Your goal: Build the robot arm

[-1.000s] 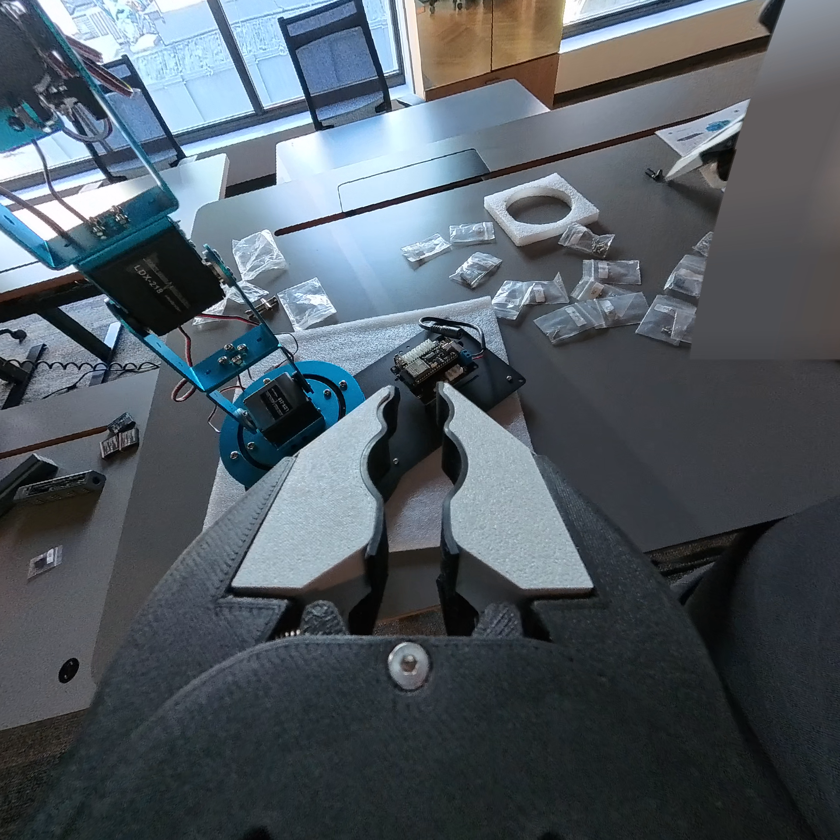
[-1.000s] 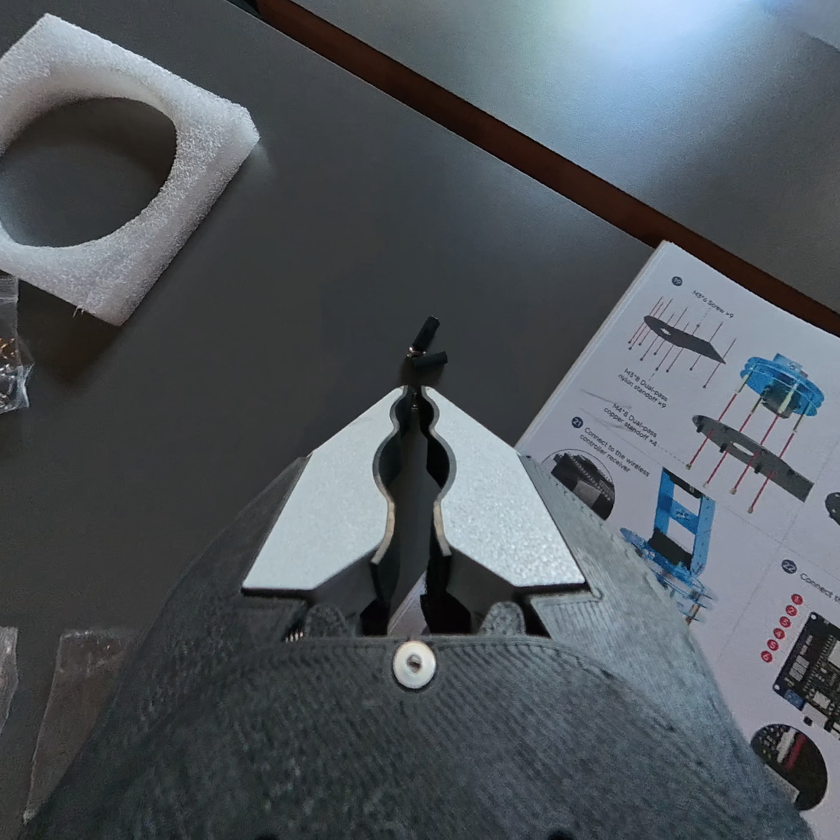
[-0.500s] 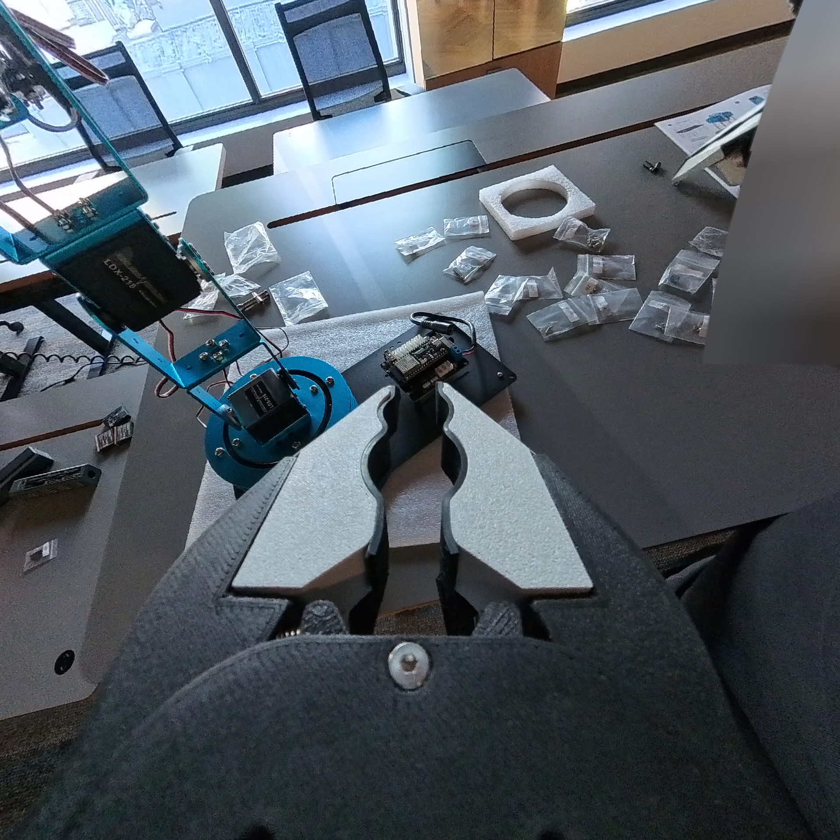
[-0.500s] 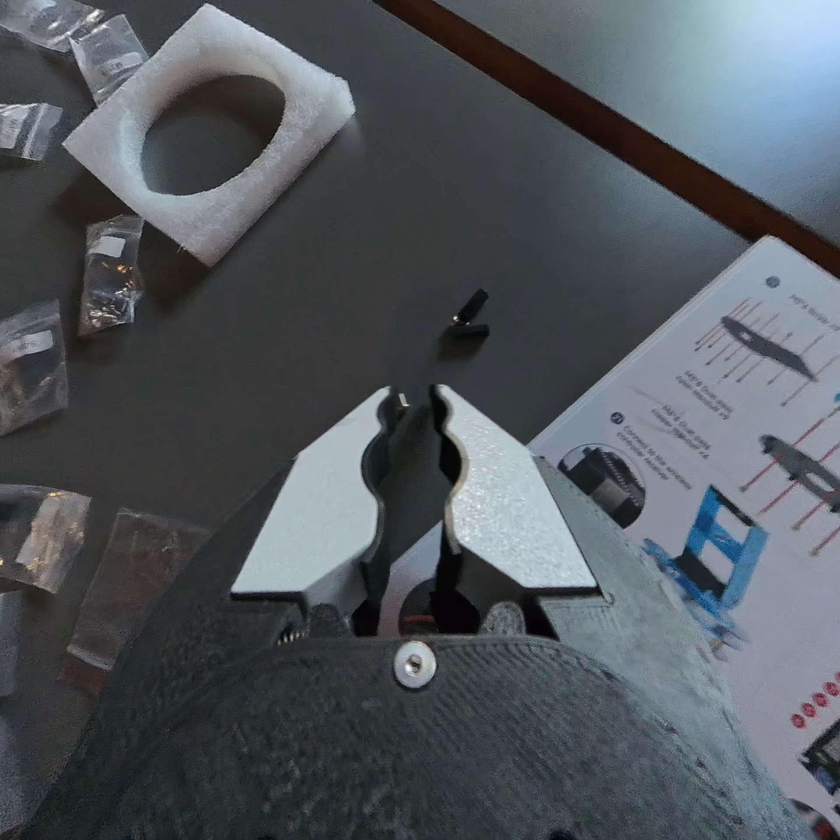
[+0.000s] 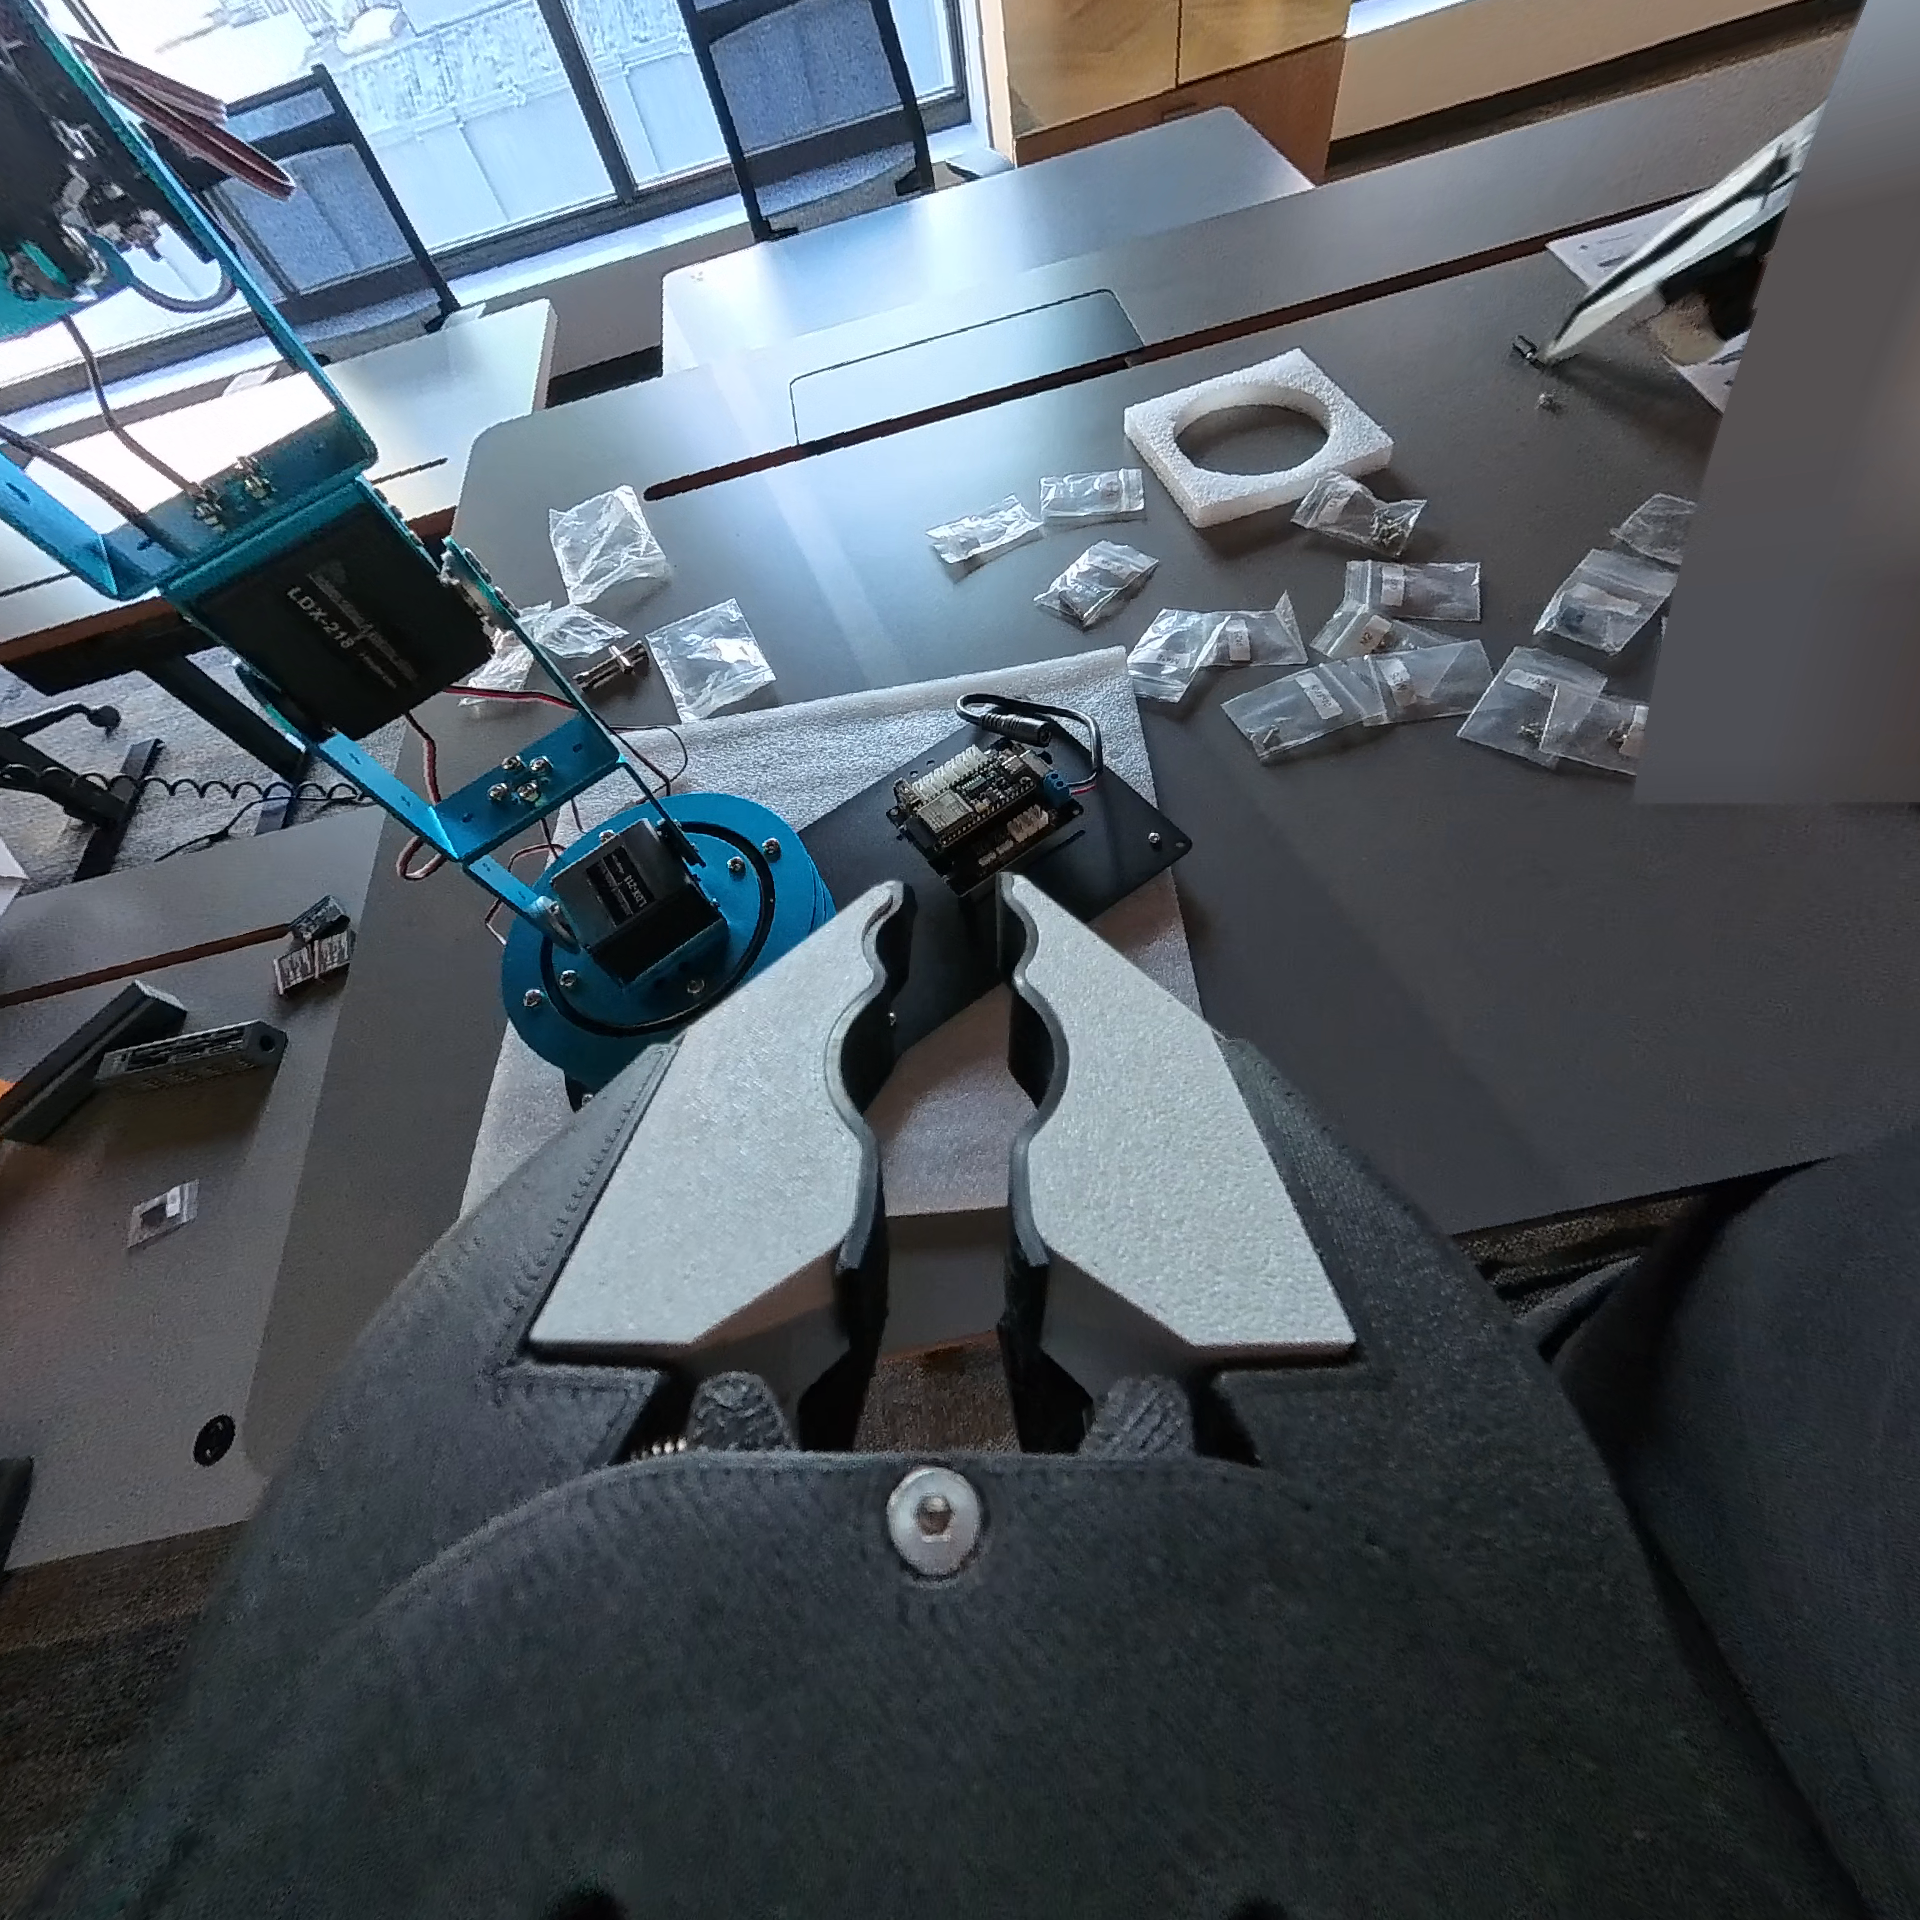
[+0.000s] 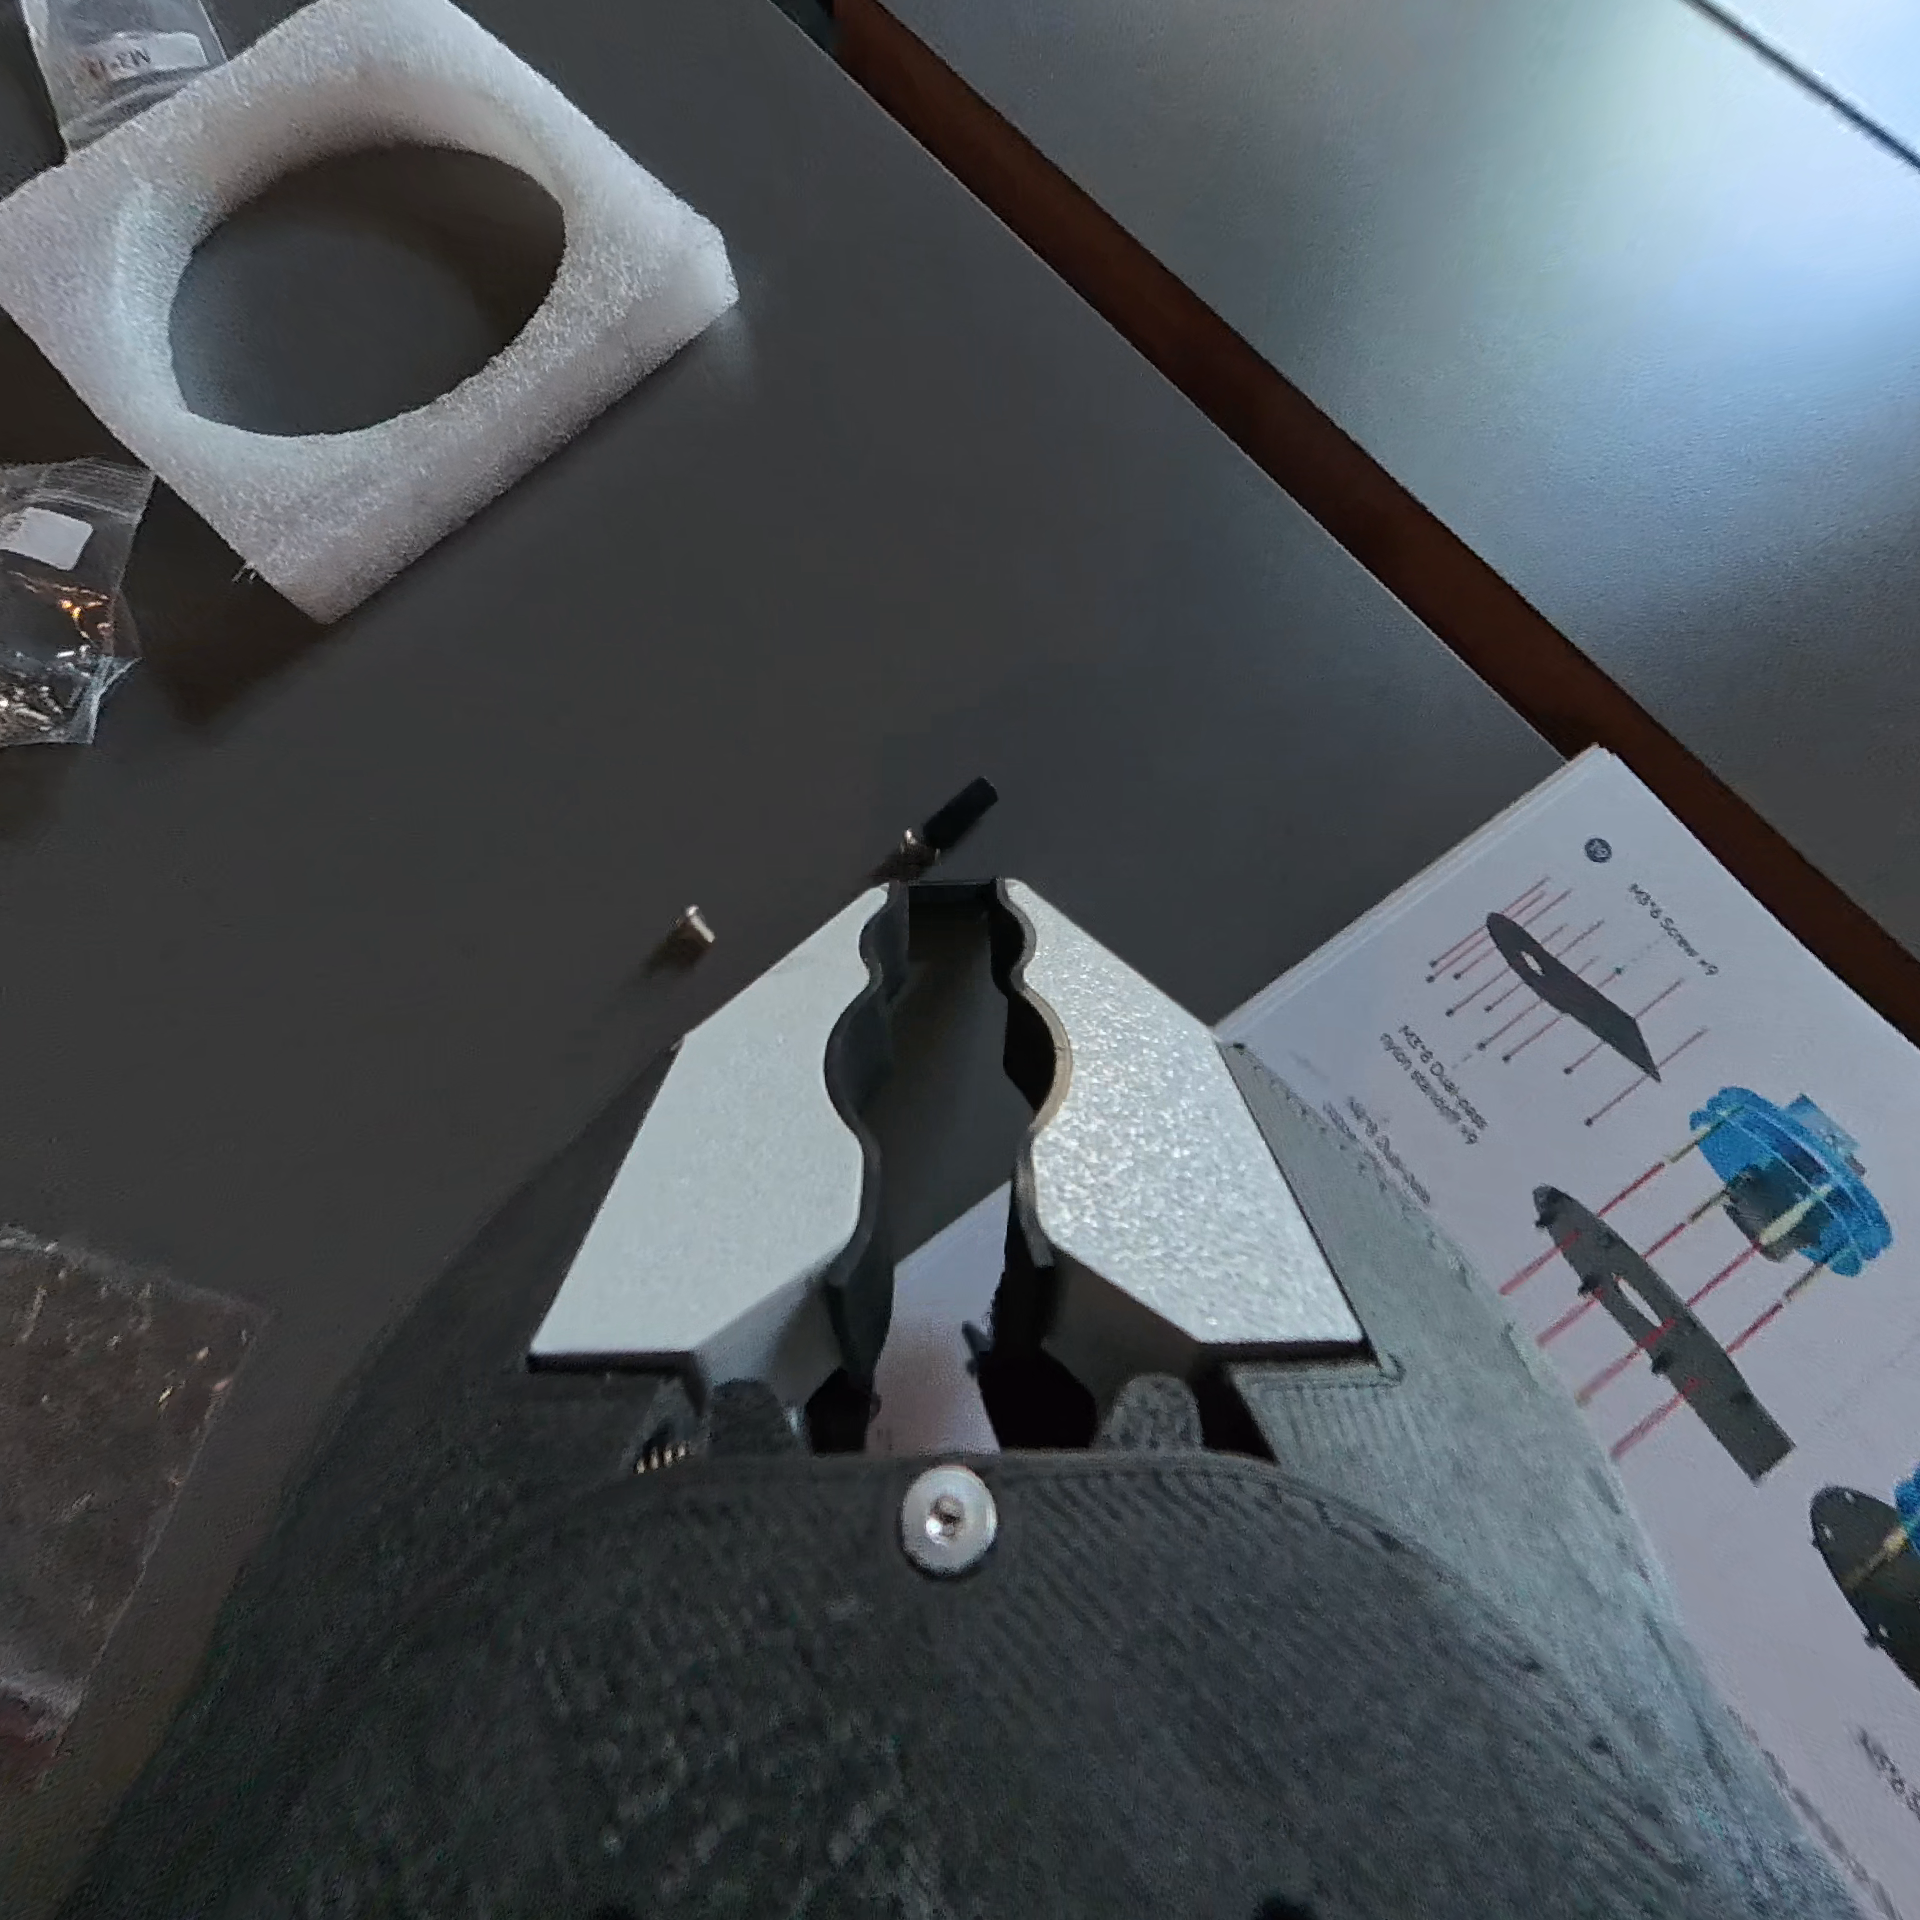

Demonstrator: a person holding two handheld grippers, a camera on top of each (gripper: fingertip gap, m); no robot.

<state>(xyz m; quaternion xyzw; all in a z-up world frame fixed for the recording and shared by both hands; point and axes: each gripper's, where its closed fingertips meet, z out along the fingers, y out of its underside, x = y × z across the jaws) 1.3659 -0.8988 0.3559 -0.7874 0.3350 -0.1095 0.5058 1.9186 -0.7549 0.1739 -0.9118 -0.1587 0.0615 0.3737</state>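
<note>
My right gripper (image 6: 948, 896) is open and low over the dark table (image 6: 727, 675). A short black standoff (image 6: 948, 891) lies crosswise between its fingertips; I cannot tell if they press it. A second black standoff with a metal tip (image 6: 954, 816) lies just beyond. A small silver screw (image 6: 688, 928) lies loose on the table, left of the tips. My left gripper (image 5: 951, 899) is open and empty. It hovers over a black plate (image 5: 1127, 842) carrying a controller board (image 5: 977, 805), next to the blue robot arm's round base (image 5: 665, 935).
A white foam frame (image 6: 343, 312) and several small parts bags (image 5: 1351, 686) lie on the table. An open instruction booklet (image 6: 1662, 1195) lies right of my right gripper. The plate rests on a white foam mat (image 5: 852, 738). More desks and chairs stand behind. Left tips to right tips: about 60 cm.
My right gripper opened wider and dropped back down to the black standoffs. The small screw that was at its left fingertip now lies on the table. The left gripper barely moved.
</note>
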